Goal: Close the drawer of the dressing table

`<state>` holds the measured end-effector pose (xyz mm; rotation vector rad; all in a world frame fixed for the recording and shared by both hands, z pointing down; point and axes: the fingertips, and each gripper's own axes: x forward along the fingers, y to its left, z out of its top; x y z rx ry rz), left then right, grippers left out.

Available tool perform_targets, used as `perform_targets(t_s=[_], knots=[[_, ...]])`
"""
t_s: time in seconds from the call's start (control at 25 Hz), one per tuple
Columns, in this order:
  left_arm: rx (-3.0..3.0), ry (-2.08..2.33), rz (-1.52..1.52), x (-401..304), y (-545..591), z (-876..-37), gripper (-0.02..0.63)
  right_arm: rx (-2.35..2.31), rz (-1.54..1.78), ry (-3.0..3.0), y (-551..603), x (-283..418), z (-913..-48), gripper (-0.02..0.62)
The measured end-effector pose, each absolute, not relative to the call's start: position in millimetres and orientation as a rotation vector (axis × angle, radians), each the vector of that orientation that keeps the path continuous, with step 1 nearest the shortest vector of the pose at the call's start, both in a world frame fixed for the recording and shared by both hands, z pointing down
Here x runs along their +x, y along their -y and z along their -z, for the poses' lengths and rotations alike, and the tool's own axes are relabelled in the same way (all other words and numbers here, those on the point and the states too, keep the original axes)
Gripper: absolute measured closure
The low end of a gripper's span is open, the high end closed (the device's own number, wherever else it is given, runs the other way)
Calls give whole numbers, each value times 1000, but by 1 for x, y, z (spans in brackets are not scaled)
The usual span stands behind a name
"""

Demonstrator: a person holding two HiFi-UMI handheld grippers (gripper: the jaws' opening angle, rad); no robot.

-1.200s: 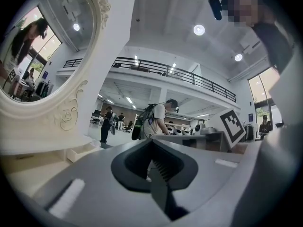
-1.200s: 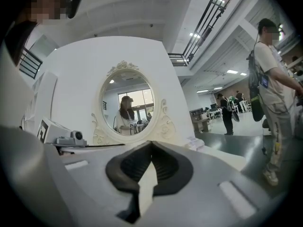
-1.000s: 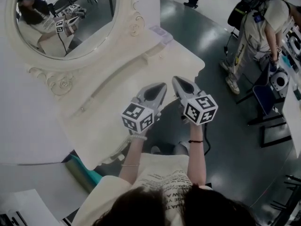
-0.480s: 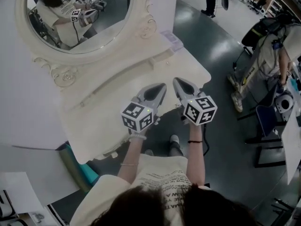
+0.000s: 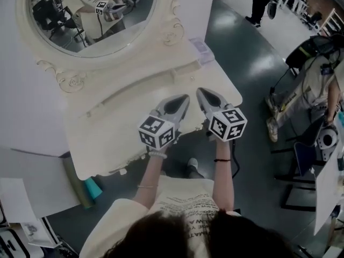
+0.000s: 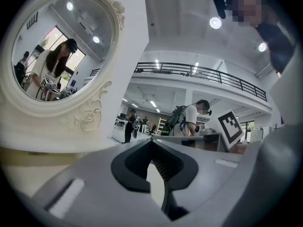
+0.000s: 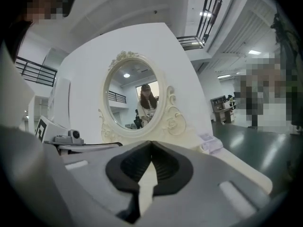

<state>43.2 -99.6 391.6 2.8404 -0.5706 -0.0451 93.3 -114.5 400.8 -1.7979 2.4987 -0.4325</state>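
At the far left, an oval mirror (image 5: 91, 15) in a carved cream frame rises from the back of the dressing table (image 5: 97, 149). The operator and both tools are reflected in its glass. The pale counter (image 5: 134, 112) is spread below it, running toward the lower left.

The drawer is hidden from the head view beneath the counter's front edge, so it cannot be told whether it stands in or out.

Near the middle of that front edge, the left gripper (image 5: 186, 97) is held roughly level behind its marker cube (image 5: 157, 132). In its own view the fingers (image 6: 142, 148) are closed tip to tip, with nothing caught between them. The mirror is seen there high at the left.

Just beside it, to the right, the right gripper (image 5: 200, 91) is held the same way, tips over the counter edge. Its fingers (image 7: 163, 162) are likewise shut on nothing, and the mirror is seen straight ahead in its view. Whether either tool touches the furniture cannot be made out.

A small pale packet (image 5: 200, 46) lies at the counter's back right corner.

At the far right, a person (image 5: 317, 79) with a dark backpack is seen on the glossy dark floor (image 5: 252, 85), well apart from the table.
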Motion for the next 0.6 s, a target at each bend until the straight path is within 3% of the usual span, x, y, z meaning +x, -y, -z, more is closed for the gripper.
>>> perform_targets(t_s=[0.6], knots=[[2743,800,85,78,135,-404,607,-1605,471,-2696,155,121,-414,592]])
